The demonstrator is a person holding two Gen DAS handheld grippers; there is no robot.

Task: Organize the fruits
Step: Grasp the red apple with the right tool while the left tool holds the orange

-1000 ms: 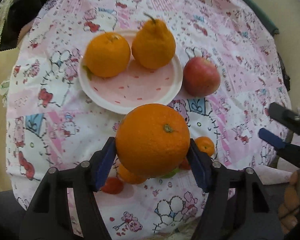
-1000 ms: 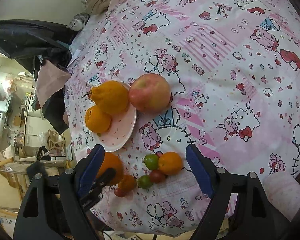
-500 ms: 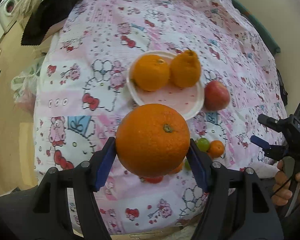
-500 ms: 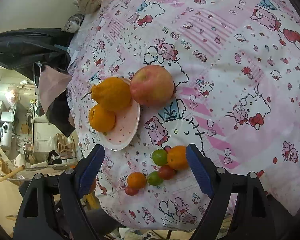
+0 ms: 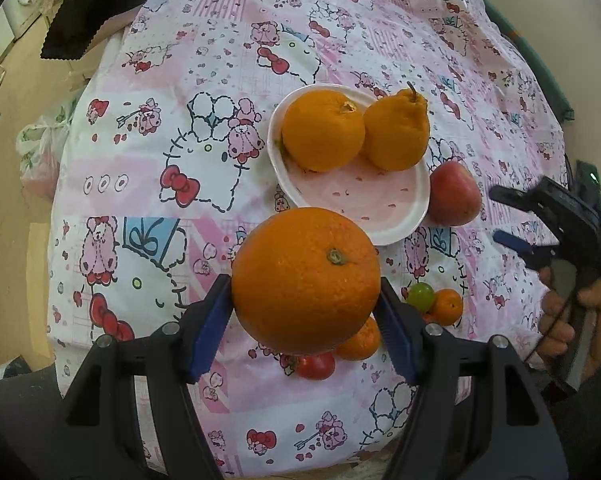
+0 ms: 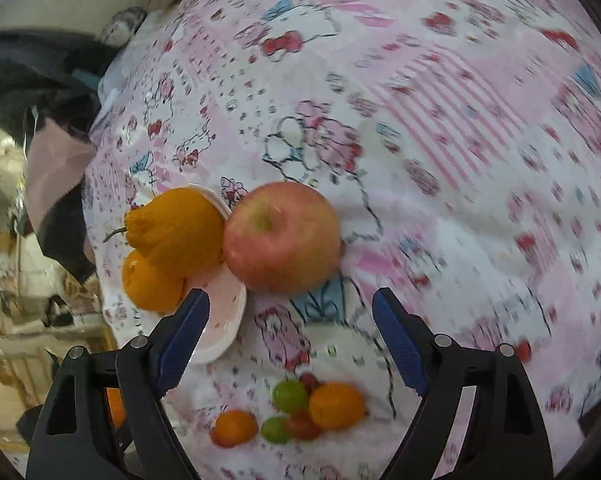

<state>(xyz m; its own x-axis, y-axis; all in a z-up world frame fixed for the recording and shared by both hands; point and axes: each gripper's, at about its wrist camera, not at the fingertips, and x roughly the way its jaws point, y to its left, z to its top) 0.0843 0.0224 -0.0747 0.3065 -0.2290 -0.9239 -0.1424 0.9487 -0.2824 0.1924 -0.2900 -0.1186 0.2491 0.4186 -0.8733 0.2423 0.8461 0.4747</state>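
Orange [image 5: 305, 280] clamped in left gripper [image 5: 305, 316], held above the cloth just short of plate [image 5: 396, 224]. Suggest lowering onto the bare near side, clear of the two citrus. Right gripper [image 6: 290, 334] fingers apart, facing apple [image 6: 282, 238].

Both grippers, left gripper [image 5: 305, 308] and right gripper [image 6: 290, 336], have black arms, blue finger pads [image 5: 209, 330] and silver screws.
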